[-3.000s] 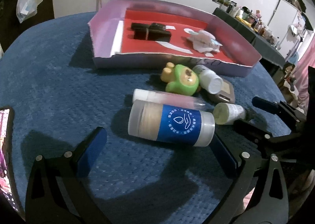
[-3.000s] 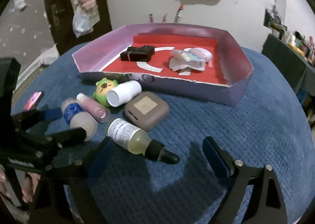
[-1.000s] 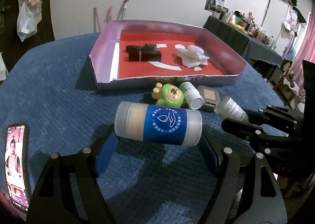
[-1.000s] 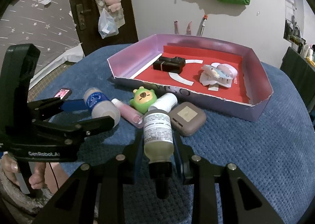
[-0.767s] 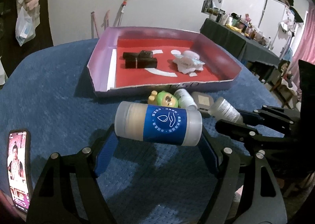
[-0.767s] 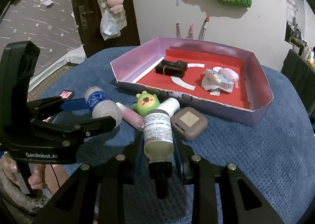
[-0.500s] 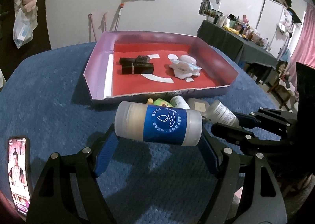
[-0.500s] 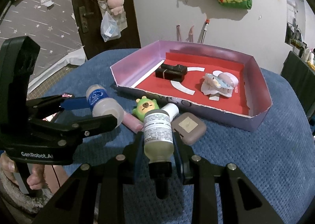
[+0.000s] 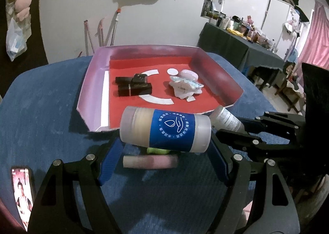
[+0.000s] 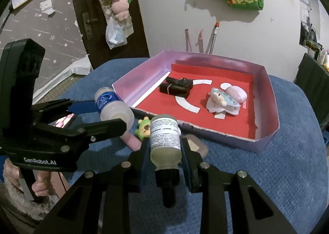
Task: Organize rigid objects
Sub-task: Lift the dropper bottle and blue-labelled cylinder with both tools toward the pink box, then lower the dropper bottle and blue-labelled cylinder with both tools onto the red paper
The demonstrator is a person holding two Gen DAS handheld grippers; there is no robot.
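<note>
**Two handheld tools each lifting a bottle in front of a pink tray**

While both tools hang above a blue-covered table (image 9: 41,100), each one grips a bottle. At far left on the table lies a phone (image 9: 21,192) with its screen lit. The left tool (image 9: 164,151) is clamped on a frosted bottle with a blue label (image 9: 165,129), held crosswise between its blue pads and clear of the table. Under it lie a pink tube (image 9: 150,162) and a green toy (image 10: 145,127), partly hidden. A person's hand (image 10: 41,184) holds the left tool's handle. To the right, the right tool (image 10: 164,158) is closed tight on a small bottle of pale yellow liquid (image 10: 165,139), white label up, black cap pointing back toward the camera. Just beside it on the table rests a rounded mauve case (image 10: 195,145), partly hidden. Beyond the bottles sits a pink tray with a red floor (image 10: 265,123). In the tray's left half lie black lipstick cases (image 10: 176,87), touching each other. In its right half lies a pale pink and blue hair clip (image 10: 224,100) against a pink oval item (image 10: 238,93).
</note>
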